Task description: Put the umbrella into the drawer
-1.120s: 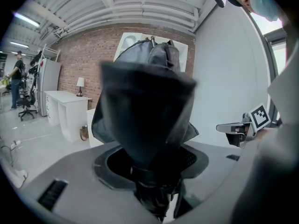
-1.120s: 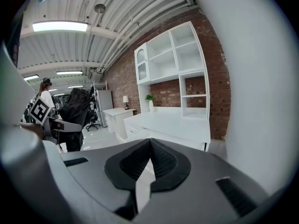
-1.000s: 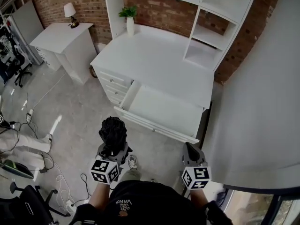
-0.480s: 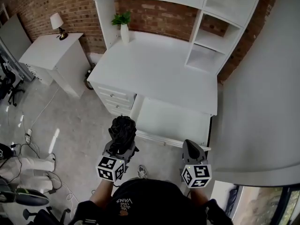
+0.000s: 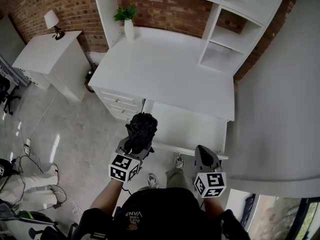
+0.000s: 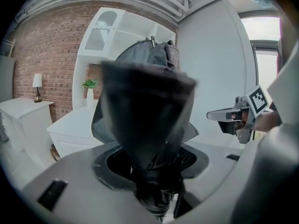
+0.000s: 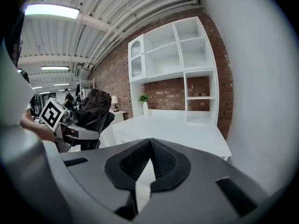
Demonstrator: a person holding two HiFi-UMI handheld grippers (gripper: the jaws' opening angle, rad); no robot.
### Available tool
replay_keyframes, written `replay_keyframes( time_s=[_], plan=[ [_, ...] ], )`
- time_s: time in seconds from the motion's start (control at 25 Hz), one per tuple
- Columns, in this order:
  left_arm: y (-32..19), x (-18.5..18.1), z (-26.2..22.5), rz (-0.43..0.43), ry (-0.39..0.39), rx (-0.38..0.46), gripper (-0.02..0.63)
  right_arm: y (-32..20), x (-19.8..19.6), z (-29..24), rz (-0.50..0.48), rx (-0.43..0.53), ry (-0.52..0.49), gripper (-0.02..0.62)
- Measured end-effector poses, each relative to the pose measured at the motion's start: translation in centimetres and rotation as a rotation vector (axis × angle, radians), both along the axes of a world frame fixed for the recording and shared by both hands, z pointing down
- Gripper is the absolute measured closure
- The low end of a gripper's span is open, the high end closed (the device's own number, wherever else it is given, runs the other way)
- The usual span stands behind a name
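Note:
A folded black umbrella (image 5: 141, 130) stands upright in my left gripper (image 5: 136, 148), which is shut on its lower end. It hangs over the front left corner of the open white drawer (image 5: 192, 126) under the white desk (image 5: 165, 69). In the left gripper view the umbrella (image 6: 149, 101) fills the middle and hides the drawer, with the jaws closed on its base at my left gripper (image 6: 155, 169). My right gripper (image 5: 202, 154) is shut and holds nothing, just before the drawer's front right edge. In the right gripper view the pads of my right gripper (image 7: 150, 141) meet at the tip, and the umbrella (image 7: 93, 111) shows at the left.
A potted plant in a white vase (image 5: 128, 23) stands at the desk's back left. White shelves (image 5: 232, 31) rise at its right. A stack of small drawers (image 5: 121, 104) lies left of the open drawer. A side cabinet (image 5: 45, 59) with a lamp (image 5: 52, 21) is further left. Cables (image 5: 25, 149) lie on the floor.
Both grippers have moved toward the desk. The umbrella, earlier over the floor short of the drawer, now hangs at its front left corner. Its grip is unchanged.

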State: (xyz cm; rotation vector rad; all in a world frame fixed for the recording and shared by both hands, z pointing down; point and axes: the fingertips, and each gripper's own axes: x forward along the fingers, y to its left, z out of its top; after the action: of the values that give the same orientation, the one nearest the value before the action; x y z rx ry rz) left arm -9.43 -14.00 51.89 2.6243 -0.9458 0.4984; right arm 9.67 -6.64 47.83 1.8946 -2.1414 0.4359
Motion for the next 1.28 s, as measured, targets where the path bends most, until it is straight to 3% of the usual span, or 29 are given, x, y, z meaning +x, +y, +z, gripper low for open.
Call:
replay_keyframes(
  time_s=[0.52, 0.88, 1.28],
  plan=[
    [-8.1, 7.1, 5.2, 0.059, -0.175, 0.0, 0.38, -8.8, 3.1, 1.6, -0.151, -0.02, -0.011, 0.595],
    [-10.9, 10.6, 12.2, 0.123, -0.318, -0.095, 0.38, -13.2, 5.9, 2.9, -0.221, -0.061, -0.018, 0.595],
    [-12.4, 12.8, 17.7, 0.26, -0.52, -0.146, 0.38, -15.7, 6.4, 5.2, -0.272, -0.119, -0.038, 0.595]
  ],
)
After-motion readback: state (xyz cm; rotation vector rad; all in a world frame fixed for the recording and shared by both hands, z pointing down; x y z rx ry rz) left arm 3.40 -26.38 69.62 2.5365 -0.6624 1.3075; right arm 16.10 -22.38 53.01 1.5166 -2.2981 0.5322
